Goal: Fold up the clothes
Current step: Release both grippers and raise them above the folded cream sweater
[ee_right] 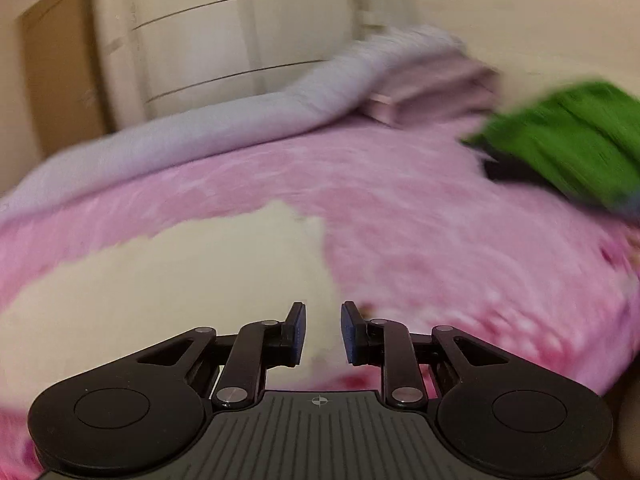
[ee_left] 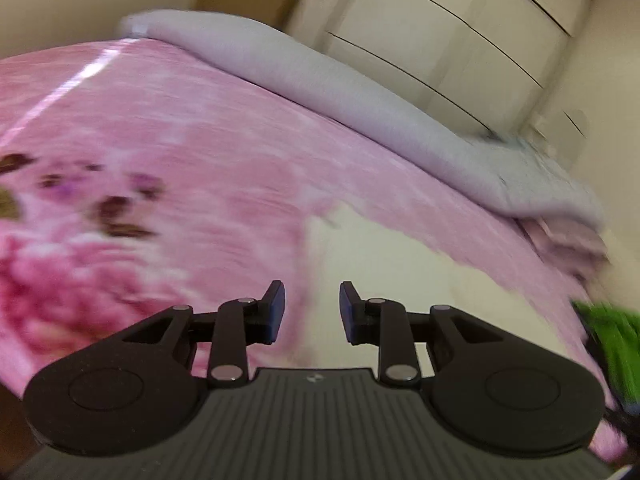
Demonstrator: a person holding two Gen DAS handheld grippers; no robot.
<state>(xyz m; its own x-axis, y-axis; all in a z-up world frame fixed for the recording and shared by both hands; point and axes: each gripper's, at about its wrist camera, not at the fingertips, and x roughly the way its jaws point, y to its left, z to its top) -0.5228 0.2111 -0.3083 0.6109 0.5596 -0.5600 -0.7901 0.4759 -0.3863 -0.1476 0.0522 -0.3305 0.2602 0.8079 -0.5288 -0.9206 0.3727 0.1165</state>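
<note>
A cream garment (ee_left: 400, 280) lies flat on the pink floral bedspread (ee_left: 160, 140), just beyond my left gripper (ee_left: 312, 294). That gripper hovers above it with its jaws apart and nothing between them. In the right wrist view the same cream garment (ee_right: 180, 280) spreads to the left and ahead of my right gripper (ee_right: 323, 320), which is open and holds nothing. A green garment (ee_right: 568, 136) lies on the bedspread (ee_right: 440, 220) at the right, and shows as a green patch (ee_left: 616, 344) at the right edge of the left wrist view. Both views are blurred.
A grey blanket (ee_left: 320, 72) is rolled along the bed's far side (ee_right: 200, 132). Folded pink cloth (ee_right: 432, 88) is stacked by it. A cream wardrobe (ee_right: 240, 40) and a brown door (ee_right: 60, 68) stand behind the bed.
</note>
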